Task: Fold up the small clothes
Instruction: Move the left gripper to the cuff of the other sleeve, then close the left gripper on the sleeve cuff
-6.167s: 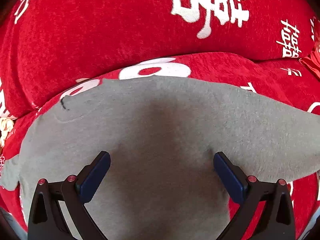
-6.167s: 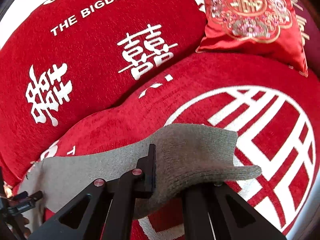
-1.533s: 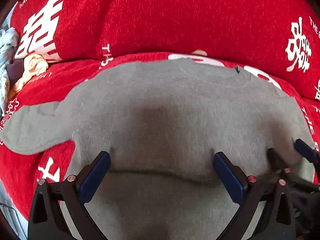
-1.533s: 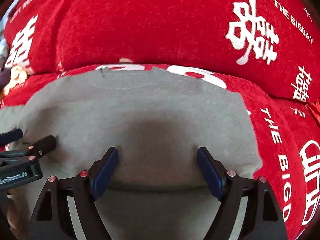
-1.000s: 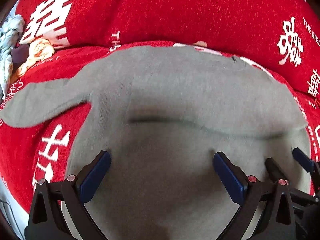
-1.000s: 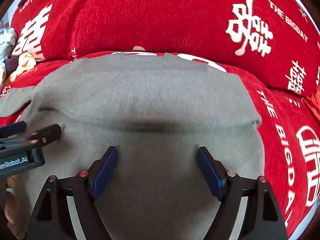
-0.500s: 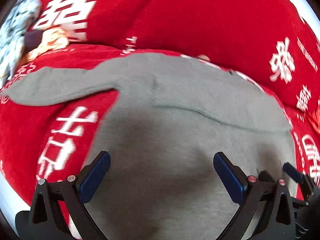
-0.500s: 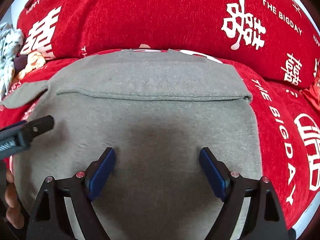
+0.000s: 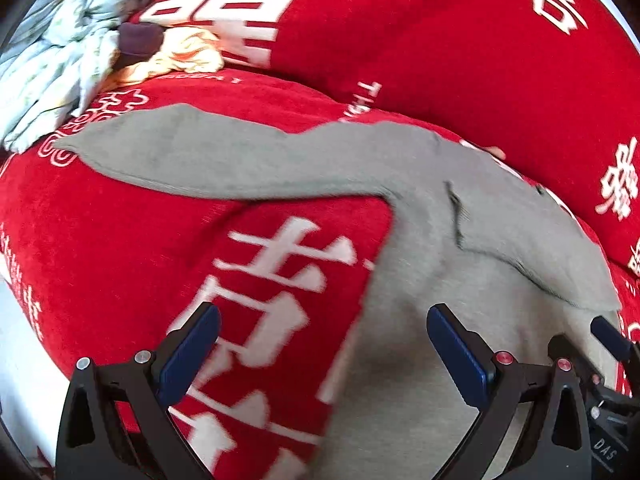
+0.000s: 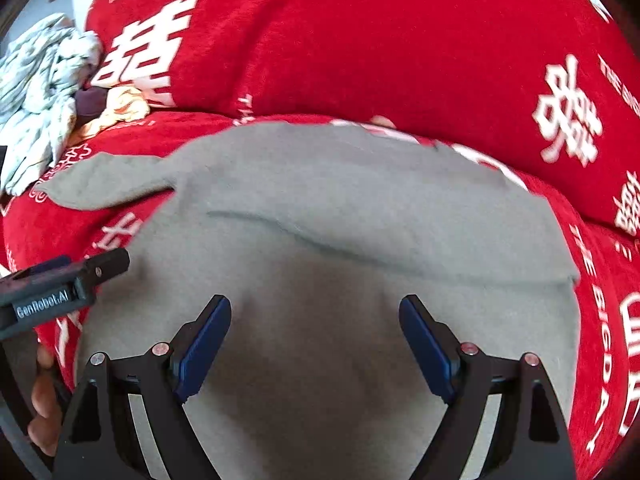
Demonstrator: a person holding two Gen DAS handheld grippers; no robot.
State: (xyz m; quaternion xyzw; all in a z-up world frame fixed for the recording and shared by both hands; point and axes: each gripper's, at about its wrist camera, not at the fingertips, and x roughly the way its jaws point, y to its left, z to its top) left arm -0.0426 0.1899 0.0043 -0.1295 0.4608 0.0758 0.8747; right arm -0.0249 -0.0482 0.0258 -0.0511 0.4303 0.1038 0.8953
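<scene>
Grey knitted sweater (image 10: 360, 320) lies flat on the red cushion cover with white lettering (image 9: 120, 260), its lower part already doubled up over the body — the fold edge runs across the middle. One sleeve (image 9: 208, 160) still sticks out sideways on the red fabric, so I judge the fold about half done: that sleeve must come in, then a last fold. The left gripper (image 9: 320, 344) and right gripper (image 10: 316, 336) both stand wide apart — empty, above the cloth. A heap of crumpled clothes (image 9: 72, 40) waits at the far corner.
</scene>
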